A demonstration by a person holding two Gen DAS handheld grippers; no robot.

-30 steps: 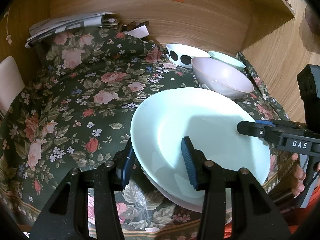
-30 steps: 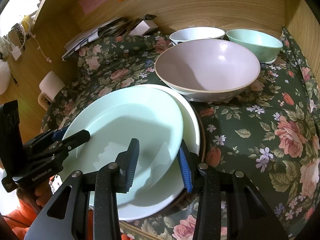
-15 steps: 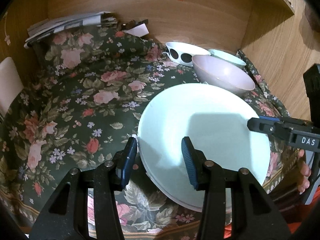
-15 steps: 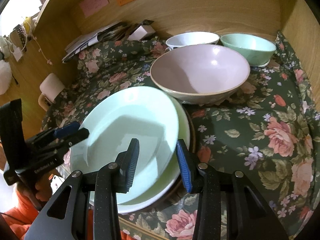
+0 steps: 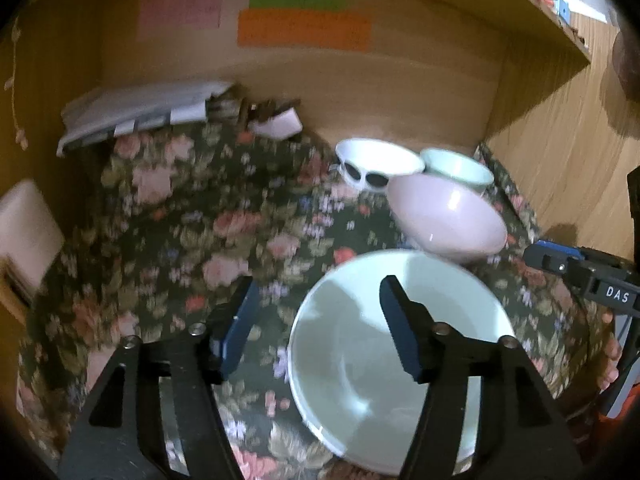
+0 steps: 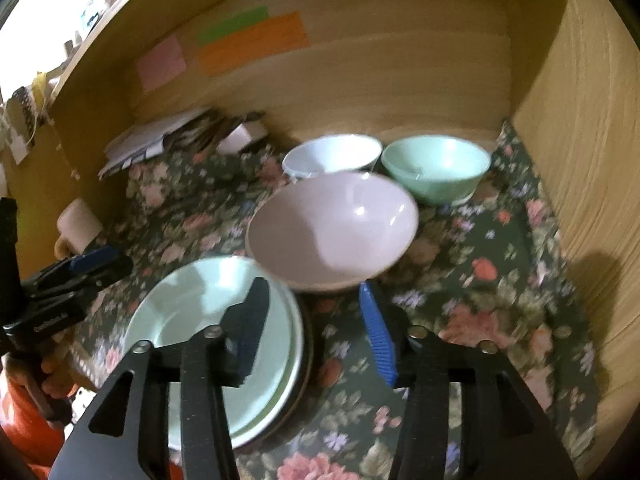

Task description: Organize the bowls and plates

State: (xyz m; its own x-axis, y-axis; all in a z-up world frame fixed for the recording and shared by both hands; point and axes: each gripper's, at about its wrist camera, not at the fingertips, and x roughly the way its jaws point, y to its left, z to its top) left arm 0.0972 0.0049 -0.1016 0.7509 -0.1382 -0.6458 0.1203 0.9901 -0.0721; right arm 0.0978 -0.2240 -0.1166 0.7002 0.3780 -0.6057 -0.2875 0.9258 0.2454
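Floral tablecloth (image 5: pixel 168 216) covers the desk surface. Pale green plate (image 5: pixel 400 340) lies on top of a plate stack at the near edge. Pink bowl (image 6: pixel 332 228) sits just behind it; white bowl (image 6: pixel 332 154) and mint bowl (image 6: pixel 436 168) stand behind that, by the back wall. Left gripper (image 5: pixel 316 328) and right gripper (image 6: pixel 316 328): jaws have just been opening, both spread, nothing gripped.

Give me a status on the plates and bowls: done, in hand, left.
Done: the pale green plate lies on the plate stack.
In hand: nothing. The left gripper and right gripper have just been opening and both hang empty above the cloth.
Left: the pink bowl, white bowl and mint bowl stand separately, not yet nested.
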